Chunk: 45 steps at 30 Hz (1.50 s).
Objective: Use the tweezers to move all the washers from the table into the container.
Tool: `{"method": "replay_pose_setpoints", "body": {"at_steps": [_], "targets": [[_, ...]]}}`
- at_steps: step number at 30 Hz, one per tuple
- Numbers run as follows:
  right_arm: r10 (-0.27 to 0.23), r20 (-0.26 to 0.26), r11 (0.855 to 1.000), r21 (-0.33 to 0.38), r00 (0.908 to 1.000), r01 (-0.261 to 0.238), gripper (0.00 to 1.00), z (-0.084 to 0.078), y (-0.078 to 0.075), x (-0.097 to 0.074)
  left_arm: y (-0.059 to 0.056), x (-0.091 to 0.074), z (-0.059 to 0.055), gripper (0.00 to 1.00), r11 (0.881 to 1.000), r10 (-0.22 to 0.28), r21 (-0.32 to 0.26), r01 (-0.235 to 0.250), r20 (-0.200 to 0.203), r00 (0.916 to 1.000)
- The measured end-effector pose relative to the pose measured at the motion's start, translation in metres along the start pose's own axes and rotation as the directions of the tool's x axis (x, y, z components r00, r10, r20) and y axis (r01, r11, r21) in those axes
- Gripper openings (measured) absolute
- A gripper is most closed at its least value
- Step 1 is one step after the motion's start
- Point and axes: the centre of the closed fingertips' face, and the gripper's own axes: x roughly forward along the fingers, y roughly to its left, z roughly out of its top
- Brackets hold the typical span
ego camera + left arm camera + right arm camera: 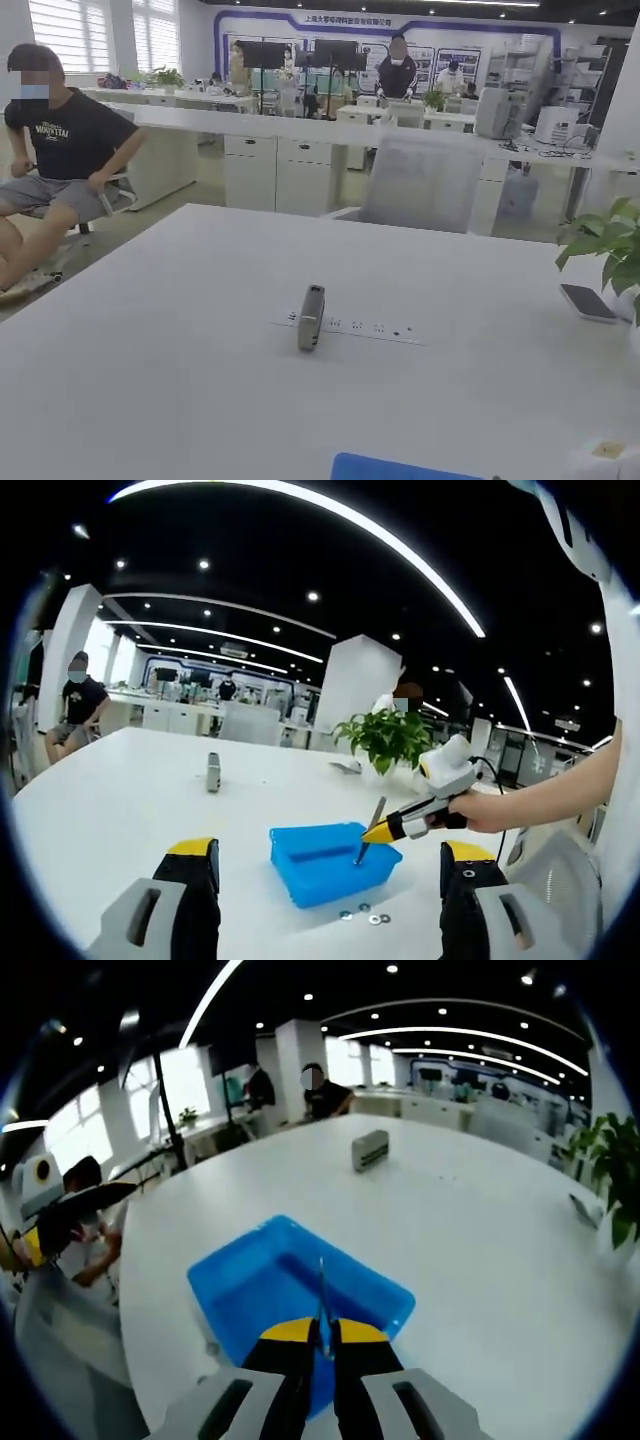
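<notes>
Mostly the white table (150, 380) is bare, with wide free surface on every side of the blue container (330, 865), which sits in the lower middle of the left gripper view. At the upper left of it in that view lies a small gray device (212, 772), well apart. A green plant (385, 738) stands behind the container, toward the far edge of the table. In the head view a phone (587, 302) lies near the right edge of the frame.

The left gripper (328, 848) keeps its two jaws wide apart at the bottom of its view and holds nothing. The right gripper (380, 831) comes in from the right with its jaws pressed together on the tweezers (372, 820). The tweezers slant down, with the tips at the right part of the container; I cannot tell if they touch its floor. The washers (372, 918), a few small silver rings, lie close together on the table just beside the container's near wall.
</notes>
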Motion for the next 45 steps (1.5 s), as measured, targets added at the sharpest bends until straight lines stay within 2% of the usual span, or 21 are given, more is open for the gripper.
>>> {"method": "replay_pose_setpoints", "body": {"at_steps": [2,8,14,23,29,30,36,38,45], "targets": [[0.001,-0.007,1.0,-0.005,1.0,-0.001,0.03,-0.003,-0.002,0.002,0.001,0.0,-0.001,0.93,1.0,0.005,-0.001,-0.005,-0.004,1.0],[0.003,0.003,1.0,0.002,1.0,-0.003,0.03,-0.002,0.003,0.0,0.002,-0.001,-0.003,0.93,1.0,0.014,0.007,-0.014,-0.017,0.9998],[0.0,0.008,1.0,0.011,1.0,0.0,0.04,-0.002,0.002,-0.001,0.001,0.001,-0.008,0.93,1.0,0.008,0.019,-0.007,-0.042,0.9991],[0.019,0.043,0.999,0.025,0.9989,-0.02,0.03,0.007,0.01,-0.015,0.001,0.002,-0.014,0.92,1.0,0.001,0.028,0.001,-0.07,0.9975],[0.064,0.075,0.997,0.038,0.9951,-0.067,0.02,0.016,0.019,-0.024,0.001,0.002,-0.018,0.91,0.999,0.0,0.039,0.003,-0.094,0.9956],[0.089,0.075,0.995,0.04,0.9932,-0.092,0.02,0.018,0.025,-0.027,0.001,0.002,-0.02,0.91,0.999,0.0,0.042,0.004,-0.102,0.9948],[0.135,0.074,0.991,0.007,0.9881,-0.136,0.01,0.029,0.043,-0.037,-0.001,0.003,-0.024,0.9,0.999,-0.005,0.048,0.011,-0.125,0.9922],[0.159,0.081,0.987,0.013,0.9839,-0.161,0.01,0.032,0.05,-0.04,-0.001,0.003,-0.025,0.9,0.999,-0.008,0.049,0.015,-0.133,0.991],[0.227,0.059,0.973,0.035,0.9722,-0.229,0.02,0.028,0.066,-0.046,-0.002,0.003,-0.028,0.89,0.999,-0.014,0.049,0.021,-0.15,0.9886]]}}
